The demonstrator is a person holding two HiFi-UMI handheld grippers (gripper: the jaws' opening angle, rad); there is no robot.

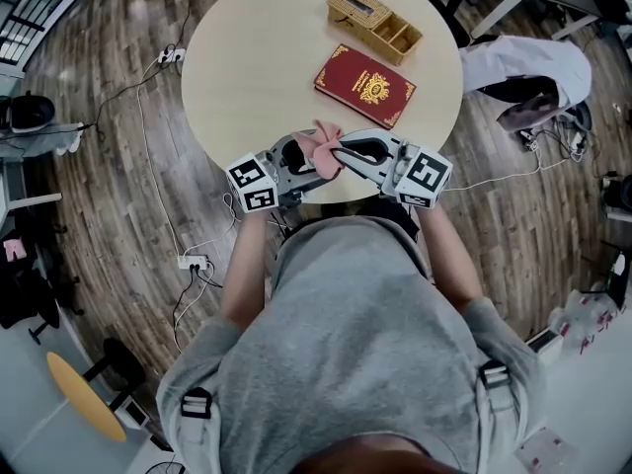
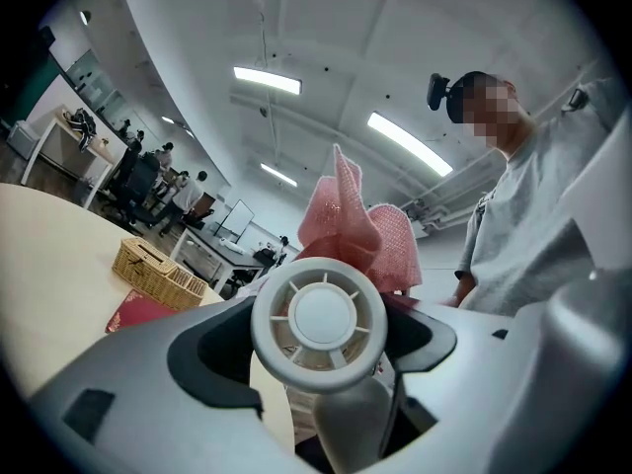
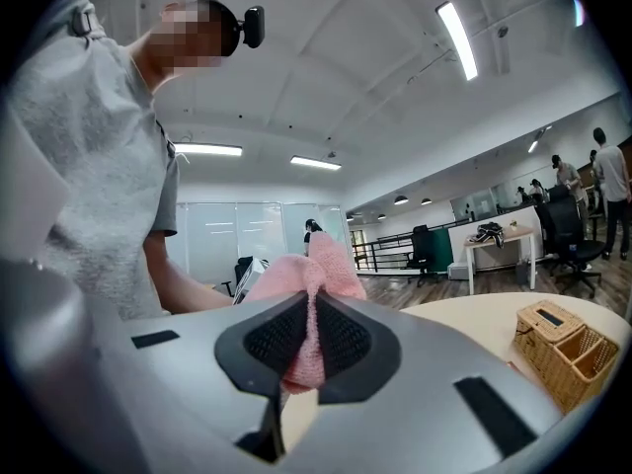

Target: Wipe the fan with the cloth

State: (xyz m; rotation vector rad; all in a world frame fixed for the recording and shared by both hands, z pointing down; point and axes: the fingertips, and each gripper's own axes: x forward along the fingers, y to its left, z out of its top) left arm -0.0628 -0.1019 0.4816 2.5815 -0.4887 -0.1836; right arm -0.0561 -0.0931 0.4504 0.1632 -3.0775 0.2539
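Round table [image 1: 247, 57], its near edge hidden behind both grippers. Left gripper [image 2: 318, 363] clamps the white fan [image 2: 318, 316], whose handle is cut off below. Right gripper [image 3: 308, 344] pinches the pink cloth [image 3: 306, 275], which rises just behind the fan head and is partly hidden by it.

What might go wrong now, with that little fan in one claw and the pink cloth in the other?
1. The left gripper clamps the smooth round fan; a push from the cloth might twist it loose, and near the table edge it could drop to the floor.
2. The right gripper pinches only a fold of cloth, which may pull free or snag in the fan's grille.
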